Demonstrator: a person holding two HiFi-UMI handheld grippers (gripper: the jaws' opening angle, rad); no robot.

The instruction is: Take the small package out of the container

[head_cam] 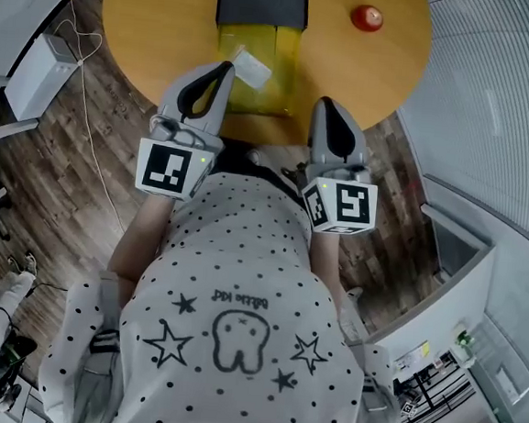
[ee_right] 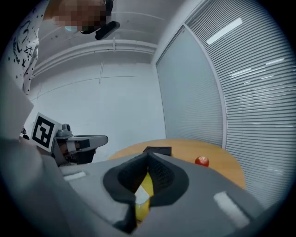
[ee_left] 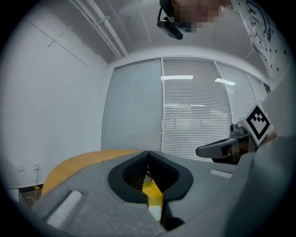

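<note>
A yellow open container (head_cam: 274, 78) lies on the round wooden table (head_cam: 152, 21), in front of a black box (head_cam: 263, 0). A small white package (head_cam: 251, 68) rests on the container's left part. My left gripper (head_cam: 227, 65) is shut, its tips just left of the package and apart from it as far as I can tell. My right gripper (head_cam: 322, 101) is shut and empty, near the table's front edge to the right of the container. In the left gripper view the jaws (ee_left: 148, 153) meet, with yellow and white showing below them. The right gripper view shows the same (ee_right: 149, 154).
A red ball (head_cam: 367, 18) sits at the table's far right, also seen in the right gripper view as the red ball (ee_right: 201, 161). A white box (head_cam: 39, 76) and a cable lie on the wooden floor at left. Office cabinets stand at the right.
</note>
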